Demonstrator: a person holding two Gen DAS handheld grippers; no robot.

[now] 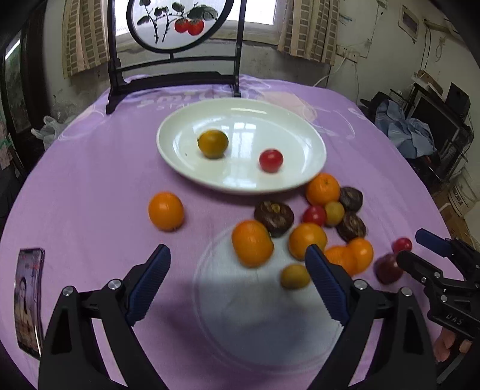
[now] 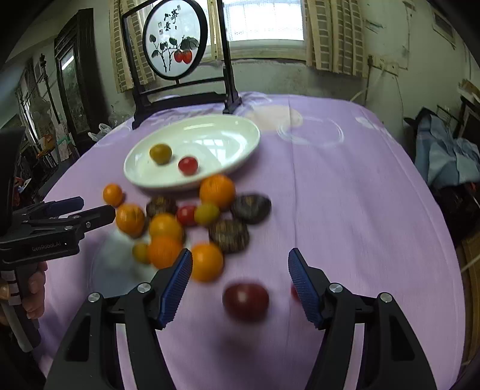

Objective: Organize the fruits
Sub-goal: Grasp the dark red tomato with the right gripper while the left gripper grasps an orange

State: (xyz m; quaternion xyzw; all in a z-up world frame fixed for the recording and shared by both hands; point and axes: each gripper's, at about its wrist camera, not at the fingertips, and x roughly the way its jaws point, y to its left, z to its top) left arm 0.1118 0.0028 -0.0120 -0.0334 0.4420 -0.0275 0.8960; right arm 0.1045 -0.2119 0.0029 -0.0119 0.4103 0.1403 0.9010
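Observation:
A white plate point(image 1: 186, 156) holds a yellow-green fruit point(image 1: 213, 143) and a red cherry tomato point(image 1: 271, 160); it also shows in the right wrist view point(image 2: 240, 141). Oranges, dark brown fruits and small tomatoes lie in a cluster point(image 1: 315, 225) on the purple cloth in front of the plate. One orange point(image 1: 166, 211) lies apart at the left. My left gripper point(image 1: 237, 255) is open and empty, just short of an orange point(image 1: 252, 243). My right gripper point(image 2: 240, 258) is open and empty, with a dark red fruit point(image 2: 246, 301) lying between its fingers.
A phone point(image 1: 28, 303) lies at the table's left edge. A black-framed round painted screen point(image 1: 177, 27) stands behind the plate. The round table is covered by a purple cloth point(image 2: 345, 195). Clutter and blue cloth point(image 1: 411, 135) lie beyond the right edge.

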